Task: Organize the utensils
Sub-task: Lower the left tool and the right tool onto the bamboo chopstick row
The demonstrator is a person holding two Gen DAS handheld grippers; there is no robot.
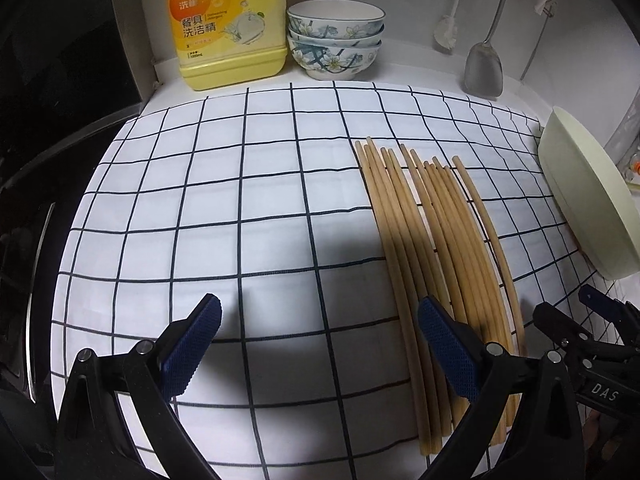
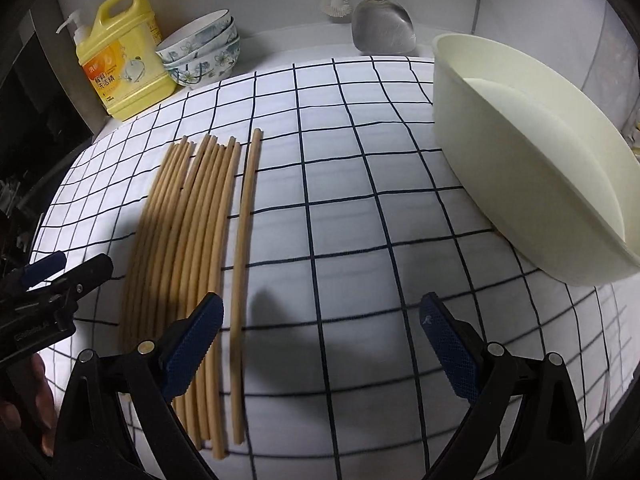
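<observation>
Two wrist views reach me, and each fills in what the other misses. Through the left wrist camera my left gripper (image 1: pixel 320 344) shows at the bottom of the frame with its blue pads spread wide, nothing between them. Its right-hand pad overlaps the near ends of the chopsticks (image 1: pixel 432 248), though I cannot tell whether it touches them. At the lower right edge a dark clamp marked "DAS" shows; that is my right gripper seen from the side.

Through the right wrist camera my right gripper (image 2: pixel 322 344) is likewise spread apart and empty, low in the frame over the checked cloth (image 2: pixel 360 208). Its left pad sits over the near ends of the bundle of chopsticks (image 2: pixel 188 232), which lies left of centre, running up the frame. One chopstick lies just apart on the bundle's right side. At the left edge my left gripper shows side-on, with fingers of a hand (image 2: pixel 36 392) at the lower left corner.

Only the right view shows the inside of the cream basin (image 2: pixel 520 184); it fills the upper right there, while the left view catches just its outer wall at the right edge. At the top of both frames stand a yellow detergent bottle (image 1: pixel 228 24) and stacked floral bowls (image 1: pixel 334 40), with a metal spatula (image 1: pixel 482 68) and a white brush (image 1: pixel 448 32) against the back wall.
</observation>
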